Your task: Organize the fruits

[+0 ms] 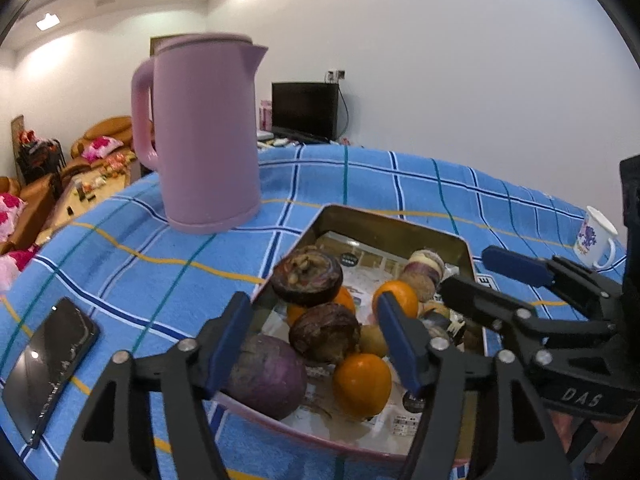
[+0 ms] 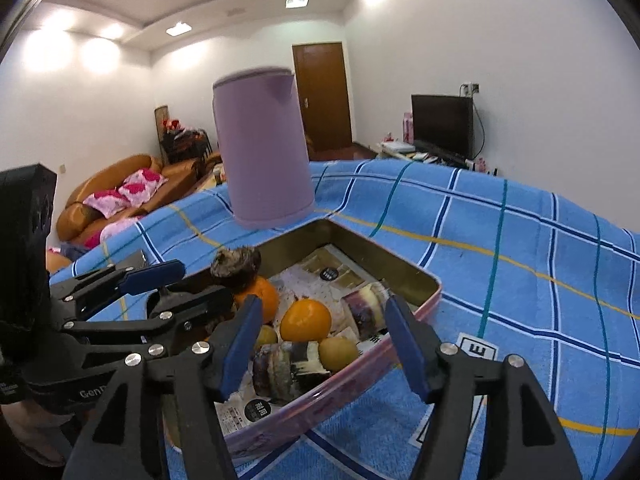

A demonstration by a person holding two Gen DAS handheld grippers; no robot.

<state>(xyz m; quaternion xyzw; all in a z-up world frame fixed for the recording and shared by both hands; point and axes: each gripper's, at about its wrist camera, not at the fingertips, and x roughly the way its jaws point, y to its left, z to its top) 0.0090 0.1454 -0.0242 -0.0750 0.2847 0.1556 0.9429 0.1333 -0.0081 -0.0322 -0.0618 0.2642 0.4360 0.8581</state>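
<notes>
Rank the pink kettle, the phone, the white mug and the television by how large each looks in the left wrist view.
1. Pink kettle, clearly largest.
2. Phone.
3. Television.
4. White mug, smallest.
The phone lies near the camera and the television far across the room, so their apparent order does not show true size.

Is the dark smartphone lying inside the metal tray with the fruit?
No, the dark smartphone lies flat on the blue checked tablecloth, well to the left of the rectangular metal tray and outside its rim.
</notes>
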